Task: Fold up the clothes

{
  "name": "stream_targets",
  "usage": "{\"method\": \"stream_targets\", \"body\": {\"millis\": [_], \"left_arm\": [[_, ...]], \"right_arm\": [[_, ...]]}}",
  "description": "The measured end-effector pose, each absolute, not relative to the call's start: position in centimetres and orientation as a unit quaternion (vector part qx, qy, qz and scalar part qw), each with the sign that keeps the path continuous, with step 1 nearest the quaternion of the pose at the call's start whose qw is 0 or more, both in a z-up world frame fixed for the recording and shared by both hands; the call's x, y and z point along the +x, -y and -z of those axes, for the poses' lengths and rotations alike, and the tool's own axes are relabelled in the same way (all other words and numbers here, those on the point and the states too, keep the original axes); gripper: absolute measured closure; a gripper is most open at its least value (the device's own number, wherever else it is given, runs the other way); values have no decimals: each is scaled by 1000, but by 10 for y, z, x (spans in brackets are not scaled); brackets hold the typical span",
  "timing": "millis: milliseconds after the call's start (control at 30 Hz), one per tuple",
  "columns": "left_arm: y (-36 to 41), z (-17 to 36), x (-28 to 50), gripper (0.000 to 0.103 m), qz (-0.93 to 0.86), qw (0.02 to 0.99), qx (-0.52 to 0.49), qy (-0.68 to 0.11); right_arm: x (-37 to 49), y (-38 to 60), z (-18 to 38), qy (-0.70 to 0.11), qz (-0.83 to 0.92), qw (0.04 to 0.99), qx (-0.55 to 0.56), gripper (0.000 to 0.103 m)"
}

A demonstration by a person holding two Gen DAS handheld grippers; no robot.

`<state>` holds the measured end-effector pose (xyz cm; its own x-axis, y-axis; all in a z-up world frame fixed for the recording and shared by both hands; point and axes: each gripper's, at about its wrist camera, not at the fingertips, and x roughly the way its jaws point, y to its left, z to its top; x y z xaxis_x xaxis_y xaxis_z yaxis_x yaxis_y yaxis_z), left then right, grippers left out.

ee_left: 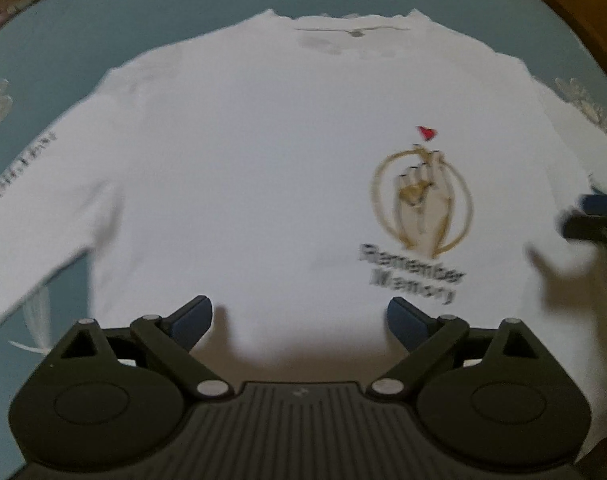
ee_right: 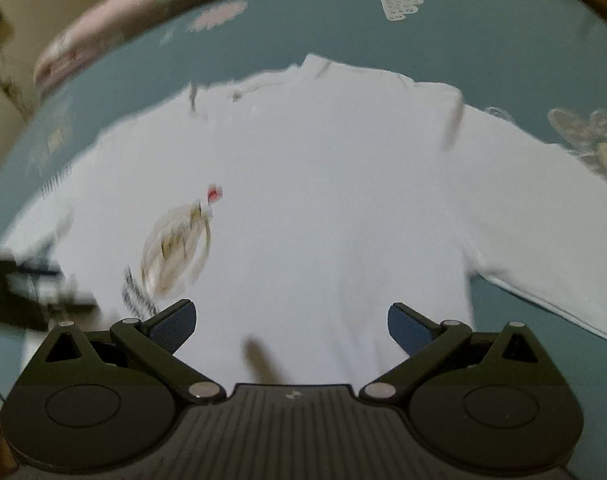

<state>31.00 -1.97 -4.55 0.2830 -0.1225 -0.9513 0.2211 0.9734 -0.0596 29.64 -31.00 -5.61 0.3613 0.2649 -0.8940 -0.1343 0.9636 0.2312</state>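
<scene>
So there's a white long-sleeve shirt (ee_left: 263, 168) lying flat and face up on a bed with a teal patterned bedsheet (ee_left: 63, 48), both sleeves spread out sideways, collar at the far end. No fold in it that I can see, it's laid out full. The gold hand print (ee_left: 421, 200) with "Remember Memory" under it makes a handy landmark.

The left gripper (ee_left: 299, 320) hovers near the hem, off to the plain side of that print, its fingers spread wide with nothing between them. The right gripper (ee_right: 291, 326) is also by the hem, on the other side of the print, just as released and empty. Both views are pretty blurry, so edges are hard to read.

If I were folding from here: pinch the cloth right at a seam or hem edge, catch both layers, lift low and carry it across evenly so the body doesn't bunch.

No boxes or baskets anywhere in view.
</scene>
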Motion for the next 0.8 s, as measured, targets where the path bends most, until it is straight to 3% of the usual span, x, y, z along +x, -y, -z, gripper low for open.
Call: {"method": "stream_targets", "body": {"millis": [267, 533, 633, 800], "left_arm": [[5, 59, 299, 9, 163, 800, 71, -574], [-19, 41, 309, 9, 161, 826, 7, -540], [-22, 38, 304, 9, 140, 848, -2, -511], [-17, 58, 283, 8, 171, 816, -12, -552]], "right_arm": [[315, 331, 65, -508, -116, 851, 71, 0], [309, 264, 35, -485, -52, 869, 84, 0], [298, 240, 38, -487, -36, 870, 72, 0], [270, 227, 60, -558, 20, 828, 43, 0]]}}
